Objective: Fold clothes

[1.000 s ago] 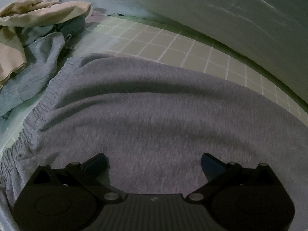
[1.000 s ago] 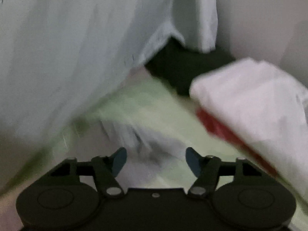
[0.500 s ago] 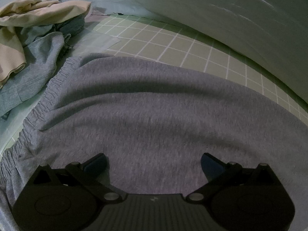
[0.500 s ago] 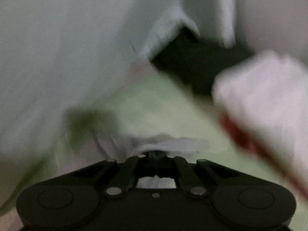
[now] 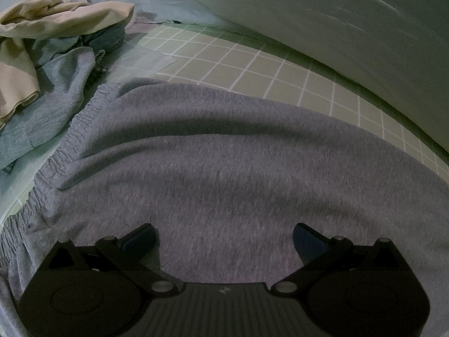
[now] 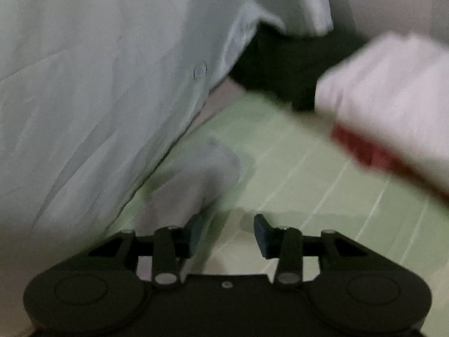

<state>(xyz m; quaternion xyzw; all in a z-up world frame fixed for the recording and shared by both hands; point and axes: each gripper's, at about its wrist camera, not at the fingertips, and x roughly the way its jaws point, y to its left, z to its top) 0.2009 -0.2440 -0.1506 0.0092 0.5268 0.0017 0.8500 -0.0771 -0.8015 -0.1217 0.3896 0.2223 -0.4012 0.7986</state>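
Observation:
A grey garment with a gathered elastic waistband (image 5: pixel 224 154) lies spread flat on the green checked sheet (image 5: pixel 247 64). My left gripper (image 5: pixel 224 230) is open just above the grey cloth, and nothing sits between its fingers. The right wrist view is blurred. There, an end of the grey garment (image 6: pixel 202 174) lies on the sheet (image 6: pixel 294 174) beside the left finger. My right gripper (image 6: pixel 228 221) has its jaws opening, with only bare sheet between them.
A heap of beige cloth (image 5: pixel 56 19) and blue-grey clothes (image 5: pixel 50 95) lies at the far left. White bedding (image 5: pixel 336 14) rises along the back. In the right wrist view a folded white cloth (image 6: pixel 393 98) over something red (image 6: pixel 362 146) sits at the right, beyond a dark gap (image 6: pixel 280 64).
Half a second ago the right gripper was shut on the pale grey cloth edge; now its jaws stand apart and the cloth lies on the sheet. The left gripper has not moved.

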